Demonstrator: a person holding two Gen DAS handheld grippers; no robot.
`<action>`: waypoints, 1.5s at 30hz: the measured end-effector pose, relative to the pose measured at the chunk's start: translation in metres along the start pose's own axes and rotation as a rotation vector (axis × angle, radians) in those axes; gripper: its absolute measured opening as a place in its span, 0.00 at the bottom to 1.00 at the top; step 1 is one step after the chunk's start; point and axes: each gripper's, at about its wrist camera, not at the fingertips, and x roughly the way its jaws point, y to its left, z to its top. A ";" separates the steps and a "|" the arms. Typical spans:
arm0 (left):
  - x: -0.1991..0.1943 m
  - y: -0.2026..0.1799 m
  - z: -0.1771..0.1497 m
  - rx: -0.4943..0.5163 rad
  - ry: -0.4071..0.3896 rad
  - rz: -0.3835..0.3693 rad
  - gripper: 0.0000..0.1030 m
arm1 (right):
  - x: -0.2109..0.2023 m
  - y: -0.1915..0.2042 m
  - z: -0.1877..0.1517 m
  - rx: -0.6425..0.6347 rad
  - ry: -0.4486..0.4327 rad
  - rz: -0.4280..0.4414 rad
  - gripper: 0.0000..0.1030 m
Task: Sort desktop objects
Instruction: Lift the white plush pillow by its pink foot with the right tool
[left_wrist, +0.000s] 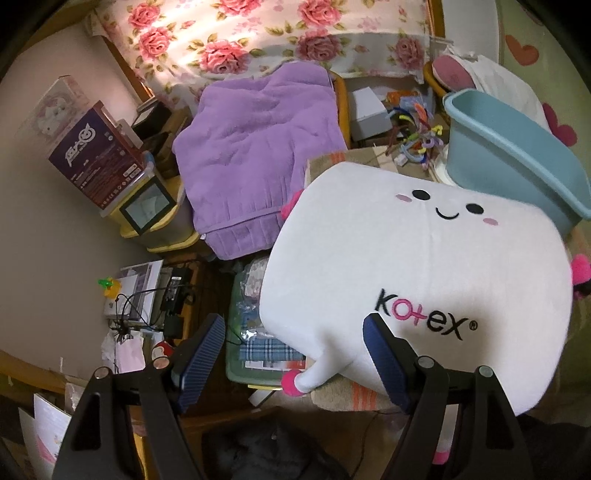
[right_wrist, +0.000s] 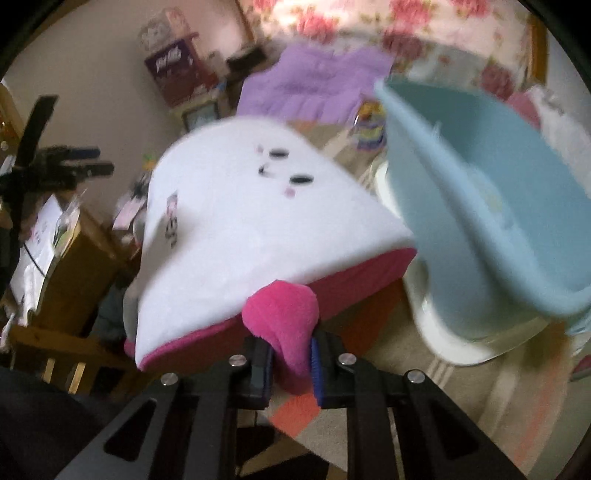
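Your left gripper (left_wrist: 293, 354) is hovering with its fingers spread wide and grasping nothing, at the near edge of the white Kotex plush cushion (left_wrist: 417, 266). The cushion is lying tilted beside the light blue plastic tub (left_wrist: 517, 166), outside it. Your right gripper (right_wrist: 291, 363) is pinching the cushion's pink plush limb (right_wrist: 284, 314) between clenched fingers. Clutter is crowding the desk (left_wrist: 207, 284) at far left, so sorting looks unfinished.

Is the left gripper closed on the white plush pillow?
No, in the left wrist view the left gripper is wide open, with only one finger lying over the white plush pillow.
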 end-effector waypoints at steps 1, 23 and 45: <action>-0.002 0.002 0.001 -0.004 -0.007 -0.001 0.78 | -0.009 0.004 0.003 0.002 -0.034 -0.007 0.16; -0.051 0.016 0.013 -0.078 -0.136 -0.081 0.78 | -0.114 0.121 0.149 -0.187 -0.285 -0.015 0.15; -0.088 -0.009 -0.030 0.040 -0.156 -0.201 0.78 | -0.190 0.129 0.229 -0.202 -0.447 -0.122 0.15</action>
